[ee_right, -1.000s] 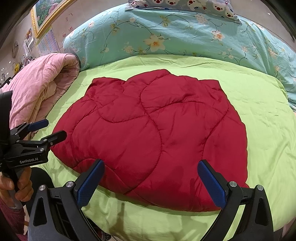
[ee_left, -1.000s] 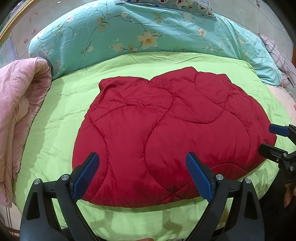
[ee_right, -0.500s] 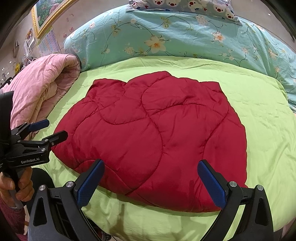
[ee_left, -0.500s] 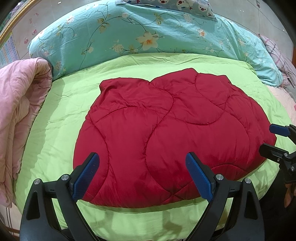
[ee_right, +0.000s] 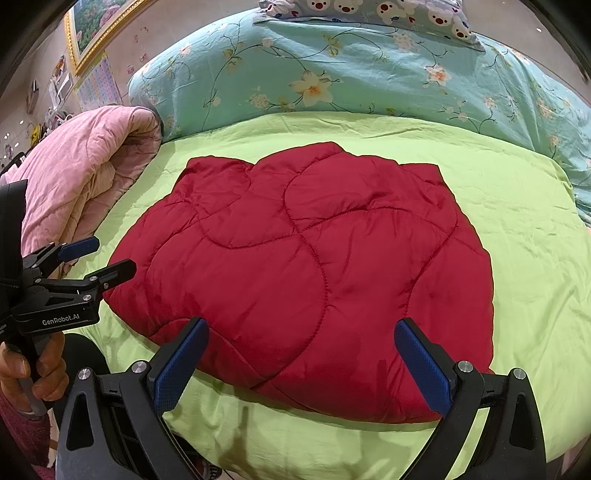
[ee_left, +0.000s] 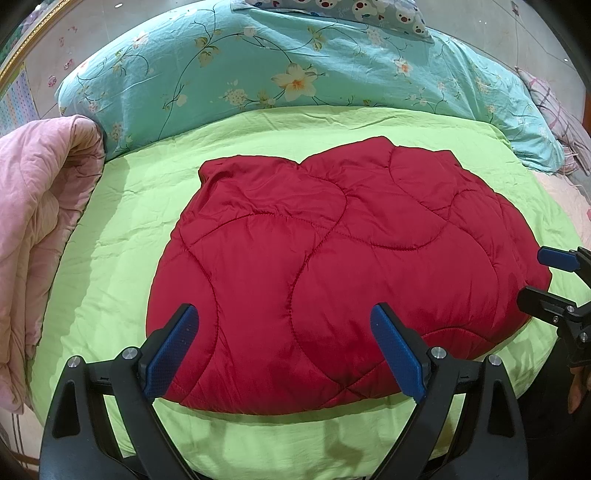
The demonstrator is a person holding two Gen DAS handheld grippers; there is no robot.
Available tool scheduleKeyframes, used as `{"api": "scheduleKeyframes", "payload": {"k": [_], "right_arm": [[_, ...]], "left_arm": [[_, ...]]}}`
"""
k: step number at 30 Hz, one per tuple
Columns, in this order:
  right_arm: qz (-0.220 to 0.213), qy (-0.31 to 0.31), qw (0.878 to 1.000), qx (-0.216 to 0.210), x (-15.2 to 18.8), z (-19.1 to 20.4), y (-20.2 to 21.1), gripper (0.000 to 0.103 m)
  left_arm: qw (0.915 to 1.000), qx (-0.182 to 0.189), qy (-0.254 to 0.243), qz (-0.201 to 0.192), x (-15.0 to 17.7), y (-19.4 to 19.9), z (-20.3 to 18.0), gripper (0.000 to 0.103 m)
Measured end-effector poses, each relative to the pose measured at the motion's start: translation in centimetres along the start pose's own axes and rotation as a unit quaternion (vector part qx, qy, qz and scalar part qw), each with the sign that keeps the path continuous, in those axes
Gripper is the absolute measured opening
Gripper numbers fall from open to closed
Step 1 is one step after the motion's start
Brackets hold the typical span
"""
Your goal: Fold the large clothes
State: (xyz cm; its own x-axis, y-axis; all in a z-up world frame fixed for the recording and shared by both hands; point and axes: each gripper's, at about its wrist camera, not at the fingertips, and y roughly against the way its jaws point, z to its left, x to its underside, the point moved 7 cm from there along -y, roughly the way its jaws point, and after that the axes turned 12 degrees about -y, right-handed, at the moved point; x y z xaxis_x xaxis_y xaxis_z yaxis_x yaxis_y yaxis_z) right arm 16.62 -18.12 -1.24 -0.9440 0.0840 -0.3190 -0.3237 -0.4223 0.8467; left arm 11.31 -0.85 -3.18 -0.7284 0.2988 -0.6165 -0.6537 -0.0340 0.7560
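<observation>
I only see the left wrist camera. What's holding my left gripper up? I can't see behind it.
Observer: A hand grips the handle under the left gripper.
Operator: Is anything written on it?
Observer: Yes, white letters on its side read GenRobot.AI.
Operator: What hangs on the wall, far left?
Observer: A gold-framed picture showing pink flowers and greenery.

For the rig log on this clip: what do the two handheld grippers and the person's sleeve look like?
Both the left gripper and the right gripper have black angular frames with silver round bolts, and their jaws carry blue textured pads. The left gripper's side reads "GenRobot.AI" in white. A dark red knitted sleeve shows at the left hand.
</observation>
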Motion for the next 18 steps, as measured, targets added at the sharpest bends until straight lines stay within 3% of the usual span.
{"api": "scheduleKeyframes", "payload": {"k": [18], "right_arm": [[-0.002, 0.001, 1.000, -0.002, -0.17, 0.07, 0.06, 0.101]], "left_arm": [[1.0000, -0.001, -0.001, -0.001, -0.30, 0.13, 0.00, 0.095]]}}
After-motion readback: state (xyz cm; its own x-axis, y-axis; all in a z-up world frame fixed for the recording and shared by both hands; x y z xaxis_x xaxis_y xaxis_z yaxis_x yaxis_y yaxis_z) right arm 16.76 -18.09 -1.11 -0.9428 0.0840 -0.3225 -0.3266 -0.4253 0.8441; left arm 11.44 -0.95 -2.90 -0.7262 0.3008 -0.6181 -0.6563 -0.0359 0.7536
